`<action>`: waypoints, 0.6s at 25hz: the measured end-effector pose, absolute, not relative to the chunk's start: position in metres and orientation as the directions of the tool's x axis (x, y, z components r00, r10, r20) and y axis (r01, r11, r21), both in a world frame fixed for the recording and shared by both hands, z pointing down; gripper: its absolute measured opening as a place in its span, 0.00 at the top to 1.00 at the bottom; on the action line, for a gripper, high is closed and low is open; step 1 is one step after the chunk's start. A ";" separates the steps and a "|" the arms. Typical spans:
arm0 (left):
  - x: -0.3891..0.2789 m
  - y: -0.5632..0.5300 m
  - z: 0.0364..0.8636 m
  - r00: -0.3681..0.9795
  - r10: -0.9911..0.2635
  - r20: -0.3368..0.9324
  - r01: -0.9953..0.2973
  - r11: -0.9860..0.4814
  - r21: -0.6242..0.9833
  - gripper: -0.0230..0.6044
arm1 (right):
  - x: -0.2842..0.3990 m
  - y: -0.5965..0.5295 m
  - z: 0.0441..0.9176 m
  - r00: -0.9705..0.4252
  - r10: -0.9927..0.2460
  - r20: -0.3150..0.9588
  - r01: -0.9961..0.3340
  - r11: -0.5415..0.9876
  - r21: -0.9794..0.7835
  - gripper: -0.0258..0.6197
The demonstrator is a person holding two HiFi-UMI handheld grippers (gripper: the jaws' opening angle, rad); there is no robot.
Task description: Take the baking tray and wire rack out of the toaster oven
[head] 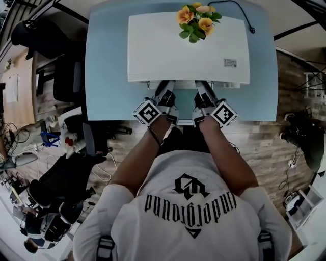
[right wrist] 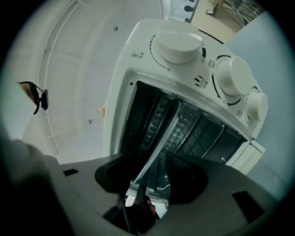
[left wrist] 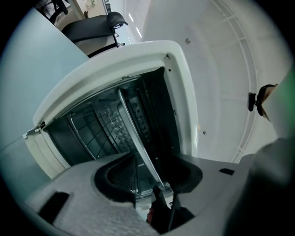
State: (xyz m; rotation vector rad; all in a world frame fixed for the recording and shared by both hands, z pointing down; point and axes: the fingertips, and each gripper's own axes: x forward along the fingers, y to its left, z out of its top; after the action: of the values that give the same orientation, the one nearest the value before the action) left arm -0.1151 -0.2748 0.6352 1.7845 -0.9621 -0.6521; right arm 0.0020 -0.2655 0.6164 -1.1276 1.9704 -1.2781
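Observation:
A white toaster oven point(head: 188, 48) stands on a light blue table point(head: 107, 76). Both grippers are at its front, side by side and rolled onto their sides. My left gripper point(head: 165, 90) point(left wrist: 154, 184) is shut on the chrome door handle point(left wrist: 138, 138), which runs between its dark pads. My right gripper point(head: 202, 90) point(right wrist: 150, 184) is shut on the same handle point(right wrist: 159, 143) further right. Behind the handle the wire rack point(left wrist: 92, 133) point(right wrist: 198, 133) shows inside the dark cavity. I cannot make out the baking tray.
Orange artificial flowers point(head: 197, 19) sit on the oven's top, with a black cable point(head: 239, 10) behind. Three white knobs point(right wrist: 233, 76) line the oven's right front. A black office chair point(head: 69, 76) and floor clutter lie left of the table.

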 end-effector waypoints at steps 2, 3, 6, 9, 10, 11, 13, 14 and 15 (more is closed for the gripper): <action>-0.113 -0.282 0.636 0.534 -0.845 -0.024 -0.295 -0.213 0.932 0.66 | 0.001 -0.273 0.617 -0.506 -0.862 -0.005 -0.341 0.205 -0.918 0.64; -0.112 -0.286 0.635 0.528 -0.849 -0.031 -0.282 -0.210 0.936 0.66 | 0.001 -0.277 0.619 -0.501 -0.865 -0.005 -0.334 0.198 -0.922 0.64; -0.112 -0.296 0.637 0.508 -0.861 -0.034 -0.267 -0.195 0.944 0.66 | 0.000 -0.288 0.624 -0.489 -0.872 -0.006 -0.316 0.183 -0.931 0.64; -0.112 -0.304 0.639 0.488 -0.872 -0.037 -0.248 -0.179 0.952 0.66 | -0.001 -0.298 0.624 -0.480 -0.877 -0.015 -0.299 0.179 -0.937 0.64; -0.112 -0.307 0.638 0.483 -0.875 -0.040 -0.239 -0.176 0.955 0.66 | -0.001 -0.301 0.624 -0.478 -0.878 -0.017 -0.298 0.180 -0.938 0.64; -0.112 -0.310 0.639 0.479 -0.877 -0.041 -0.235 -0.174 0.956 0.66 | -0.001 -0.304 0.625 -0.476 -0.879 -0.016 -0.298 0.178 -0.938 0.65; -0.112 -0.316 0.641 0.470 -0.882 -0.043 -0.229 -0.168 0.959 0.66 | 0.002 -0.309 0.631 -0.466 -0.885 0.000 -0.298 0.157 -0.941 0.65; -0.111 -0.319 0.639 0.466 -0.884 -0.049 -0.217 -0.168 0.961 0.66 | 0.004 -0.311 0.634 -0.460 -0.888 0.007 -0.297 0.146 -0.944 0.66; -0.110 -0.322 0.637 0.462 -0.885 -0.058 -0.206 -0.171 0.964 0.67 | 0.005 -0.314 0.635 -0.455 -0.890 0.009 -0.293 0.140 -0.946 0.66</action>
State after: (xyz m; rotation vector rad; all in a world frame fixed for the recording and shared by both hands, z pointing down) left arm -0.1101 -0.3218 0.6366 1.6585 -0.9561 -0.8066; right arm 0.0048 -0.3137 0.6355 -1.1334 1.8390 -1.3211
